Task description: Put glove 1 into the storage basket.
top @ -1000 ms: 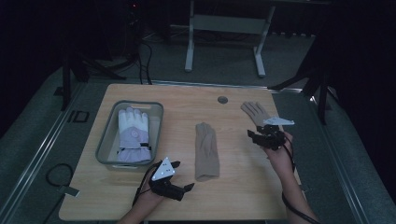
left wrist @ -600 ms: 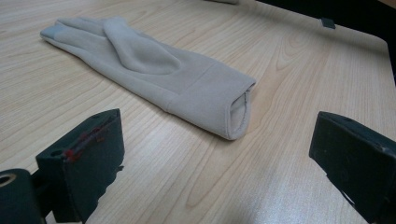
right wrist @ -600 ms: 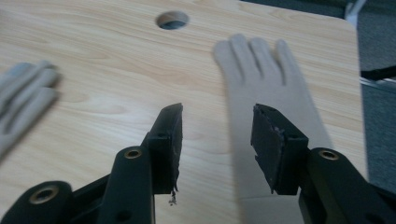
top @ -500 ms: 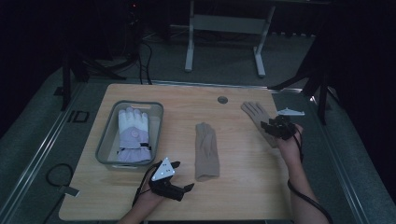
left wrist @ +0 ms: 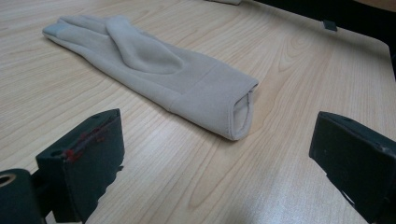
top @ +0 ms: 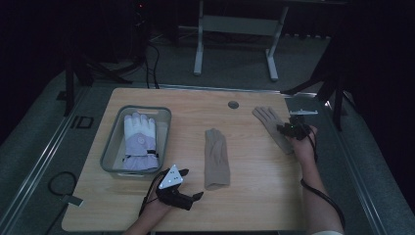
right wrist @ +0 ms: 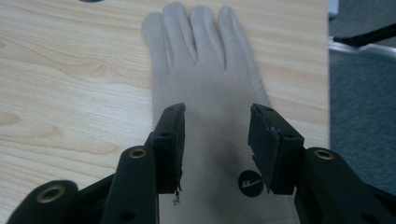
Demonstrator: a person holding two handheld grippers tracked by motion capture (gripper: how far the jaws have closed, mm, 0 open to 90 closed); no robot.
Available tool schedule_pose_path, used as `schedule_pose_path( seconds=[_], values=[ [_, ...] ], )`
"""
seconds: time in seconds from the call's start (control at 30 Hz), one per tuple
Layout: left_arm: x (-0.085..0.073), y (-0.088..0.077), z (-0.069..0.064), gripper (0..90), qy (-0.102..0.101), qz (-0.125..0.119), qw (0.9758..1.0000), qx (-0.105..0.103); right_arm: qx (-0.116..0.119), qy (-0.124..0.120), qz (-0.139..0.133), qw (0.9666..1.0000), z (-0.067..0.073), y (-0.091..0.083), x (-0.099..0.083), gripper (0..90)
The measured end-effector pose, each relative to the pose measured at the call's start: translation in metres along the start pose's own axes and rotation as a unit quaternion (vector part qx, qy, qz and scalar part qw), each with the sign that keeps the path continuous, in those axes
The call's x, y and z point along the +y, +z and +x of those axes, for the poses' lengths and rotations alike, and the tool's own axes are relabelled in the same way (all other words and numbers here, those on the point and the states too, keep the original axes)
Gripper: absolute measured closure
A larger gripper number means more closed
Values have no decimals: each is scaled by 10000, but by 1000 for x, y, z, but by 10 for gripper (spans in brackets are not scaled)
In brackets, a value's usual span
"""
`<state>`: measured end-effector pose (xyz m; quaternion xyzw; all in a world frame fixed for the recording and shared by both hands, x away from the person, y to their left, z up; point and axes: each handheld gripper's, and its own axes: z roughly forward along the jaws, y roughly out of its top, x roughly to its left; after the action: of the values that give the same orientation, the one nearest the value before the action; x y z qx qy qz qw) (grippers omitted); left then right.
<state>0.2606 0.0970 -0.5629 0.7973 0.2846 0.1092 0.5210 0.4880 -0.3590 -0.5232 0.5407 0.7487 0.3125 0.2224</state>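
Observation:
Two beige gloves lie flat on the wooden table. One glove [top: 217, 157] [left wrist: 154, 70] is in the middle, its cuff toward my left gripper [top: 192, 184] [left wrist: 217, 130], which rests near the front edge with jaws wide open and empty. The other glove [top: 270, 125] [right wrist: 205, 70] lies at the far right, fingers pointing away. My right gripper [top: 289, 130] [right wrist: 215, 114] hovers low over its palm. Its jaws have just been closing a little; the glove lies below the gap between them and the pads do not press on it.
A grey tray [top: 110, 147] at the left holds a white and lilac glove [top: 139, 139]. A round grommet [top: 233, 105] sits near the far edge. A metal bracket [top: 301, 111] marks the table's right edge, close to the right glove.
My right gripper has moved away from the person and down over the right-hand glove. The left gripper and both beige gloves have stayed put.

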Motion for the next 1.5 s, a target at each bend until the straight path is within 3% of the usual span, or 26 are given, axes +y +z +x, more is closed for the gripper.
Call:
schedule_pose_path(
  seconds=[0.17,0.2,0.23,0.37,0.4,0.47,0.5,0.6,0.7,0.8,1.07,1.2,1.27,1.4,1.5],
  values=[
    [0,0,0,32,-17,13,10000,0,-3,-55,145,9999,-1,11,-5,511],
    [0,0,0,32,-26,8,10000,-4,-86,-115,276,9995,-2,15,-8,535],
    [0,-1,1,32,-39,5,10000,-5,-13,34,210,9998,-4,18,-12,546],
    [0,-1,0,32,-36,9,10000,-18,-77,83,213,9997,-4,18,-12,636],
    [0,0,0,32,-49,14,10000,-31,-229,222,232,9992,-3,17,-11,739],
    [0,0,1,32,-51,29,10000,-28,-233,389,216,9987,-2,17,-12,805],
    [0,0,1,32,-47,28,10000,-27,-255,405,200,9987,-1,17,-12,820],
    [0,0,0,32,-43,29,10000,-18,-78,800,162,9966,-3,14,-15,843],
    [0,0,0,32,-32,43,10000,-11,-13,869,173,9961,0,11,-16,850],
    [0,0,0,32,-36,37,10000,-3,9,842,125,9964,8,4,-16,851],
    [0,0,1,32,-35,44,10000,6,-547,287,-32,9981,51,-33,-24,851],
    [1,0,-1,32,-10,33,10000,0,-687,224,-105,9973,63,-56,-33,851],
    [1,0,-1,32,12,52,10000,4,-667,374,-186,9969,64,-67,-38,851],
    [1,0,-1,32,15,68,10000,1,-861,556,-239,9944,69,-84,-52,851],
    [1,0,-1,32,22,58,10000,-4,-810,880,-218,9926,74,-91,-67,851]
  ],
)
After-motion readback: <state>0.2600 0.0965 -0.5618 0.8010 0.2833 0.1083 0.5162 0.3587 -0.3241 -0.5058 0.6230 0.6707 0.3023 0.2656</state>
